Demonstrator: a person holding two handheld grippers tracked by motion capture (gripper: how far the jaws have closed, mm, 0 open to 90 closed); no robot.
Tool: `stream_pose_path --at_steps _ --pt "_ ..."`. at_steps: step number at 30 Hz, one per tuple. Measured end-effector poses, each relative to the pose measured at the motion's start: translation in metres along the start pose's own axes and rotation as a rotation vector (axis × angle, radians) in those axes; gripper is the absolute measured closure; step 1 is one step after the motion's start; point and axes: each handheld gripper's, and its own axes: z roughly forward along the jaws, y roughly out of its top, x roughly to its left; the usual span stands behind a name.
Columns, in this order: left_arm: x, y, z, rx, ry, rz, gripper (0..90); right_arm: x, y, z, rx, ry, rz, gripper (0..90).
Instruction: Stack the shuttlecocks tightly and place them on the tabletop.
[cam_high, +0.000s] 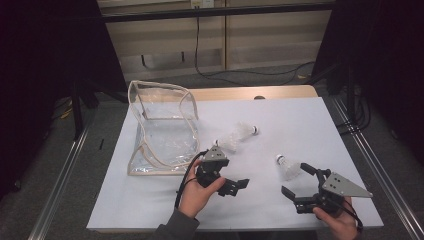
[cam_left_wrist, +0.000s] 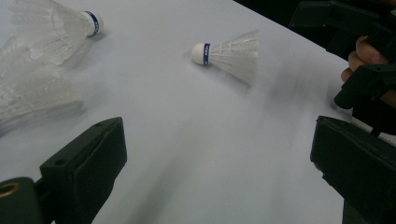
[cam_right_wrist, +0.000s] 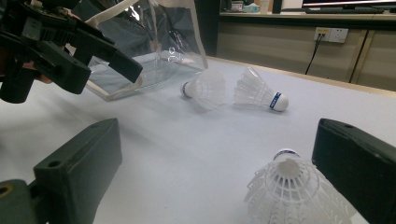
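The nearest shuttlecock (cam_high: 288, 168) lies on its side on the white tabletop (cam_high: 300, 125), just ahead of the right tongs (cam_high: 299, 181), whose jaws stand wide apart and hold nothing. The left tongs (cam_high: 235, 186), equally spread and empty, hover well to its left. The right gripper view shows its feather skirt (cam_right_wrist: 294, 196) close against the right-hand jaw, with two more shuttlecocks (cam_right_wrist: 233, 91) lying before a clear bag (cam_right_wrist: 154, 51); the high view shows the bag's whole outline.

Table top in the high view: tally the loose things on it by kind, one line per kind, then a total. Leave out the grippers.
White feathered shuttlecocks with blue-banded cork tips: 3, one near the right gripper, two lying together mid-table
Clear plastic zip pouch with beige trim: 1
Total: 4
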Motion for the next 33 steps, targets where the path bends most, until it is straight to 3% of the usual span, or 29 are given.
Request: stream_pose_path --at_steps 8,19,33 --pt "0.001 -0.010 -0.006 0.026 -0.015 0.005 3.8 0.000 0.000 0.000 0.001 0.001 0.002 1.1" --pt "0.008 -0.019 -0.020 0.016 -0.025 -0.007 3.8 0.000 0.000 0.000 0.000 0.001 0.001 1.1" --pt "0.015 -0.030 -0.040 0.010 -0.027 0.013 3.6 0.000 0.000 0.000 0.003 0.000 0.005 1.2"
